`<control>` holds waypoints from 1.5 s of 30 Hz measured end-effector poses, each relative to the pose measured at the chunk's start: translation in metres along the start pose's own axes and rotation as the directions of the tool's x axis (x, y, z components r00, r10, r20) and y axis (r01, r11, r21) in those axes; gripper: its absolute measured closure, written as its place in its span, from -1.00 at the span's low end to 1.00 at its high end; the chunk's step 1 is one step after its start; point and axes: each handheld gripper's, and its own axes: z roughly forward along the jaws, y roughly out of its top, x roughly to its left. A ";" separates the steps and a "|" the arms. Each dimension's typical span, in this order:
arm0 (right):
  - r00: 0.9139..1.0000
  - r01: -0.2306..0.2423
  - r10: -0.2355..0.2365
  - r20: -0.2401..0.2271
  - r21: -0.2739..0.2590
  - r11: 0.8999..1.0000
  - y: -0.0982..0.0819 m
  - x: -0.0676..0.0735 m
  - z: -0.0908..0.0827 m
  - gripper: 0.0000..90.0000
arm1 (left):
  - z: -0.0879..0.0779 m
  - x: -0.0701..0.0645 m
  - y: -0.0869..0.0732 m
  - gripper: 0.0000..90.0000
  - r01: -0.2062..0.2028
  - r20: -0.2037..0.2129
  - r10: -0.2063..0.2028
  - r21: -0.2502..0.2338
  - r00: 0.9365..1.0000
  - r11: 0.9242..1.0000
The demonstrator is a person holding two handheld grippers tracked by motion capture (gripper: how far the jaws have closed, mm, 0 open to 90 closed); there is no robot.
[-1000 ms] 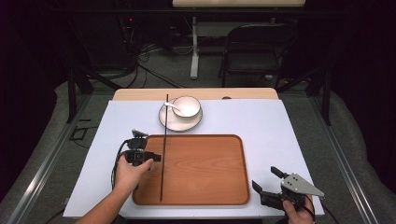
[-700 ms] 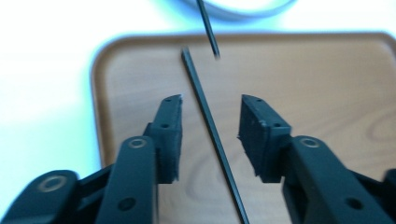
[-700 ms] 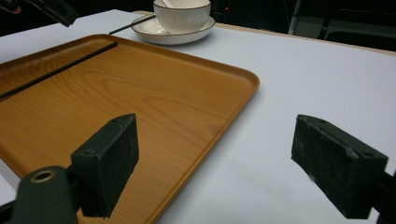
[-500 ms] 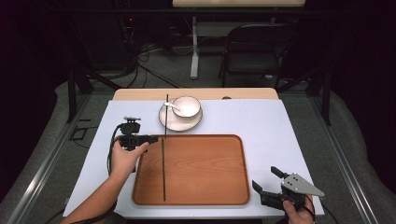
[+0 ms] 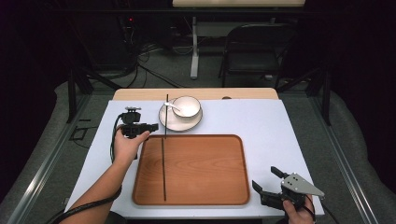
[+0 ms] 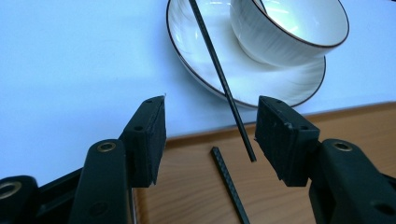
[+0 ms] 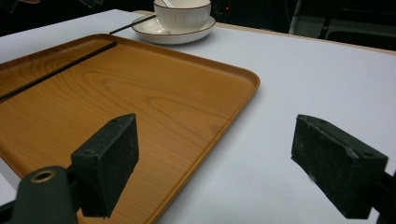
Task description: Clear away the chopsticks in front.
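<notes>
Chopstick (image 5: 164, 158) lies across left part of tray (image 5: 196, 200), tip up on plate (image 5: 168, 122) rim, free of claws. Left claw (image 5: 152, 126) just opening, nothing inside. Right claw (image 5: 265, 181) wide, waiting lower right on table (image 5: 261, 121).

- The left forearm (image 5: 95, 186) comes in from the bottom edge at about 7 o'clock and slants up toward 1 o'clock.
- The left hand (image 5: 125, 143) wraps the gripper body from below, knuckles up.
- The left gripper (image 5: 150, 126) points toward 3 o'clock, level; its jaws have just been opening and now stand wide apart, pads (image 6: 150, 140) pressing on nothing.
- The right hand (image 5: 295, 212) sits low at about 5 o'clock, wrist cut by the bottom edge.
- The right gripper (image 5: 267, 179) points toward 10 o'clock, jaws spread wide, pads (image 7: 109, 161) bare, grey plate on top.
</notes>
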 end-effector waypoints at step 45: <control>1.000 0.005 -0.005 -0.004 -0.009 1.000 -0.001 -0.002 -0.002 -0.68 | 0.084 -0.012 0.055 0.52 0.119 -0.038 -0.115 0.110 0.993 0.987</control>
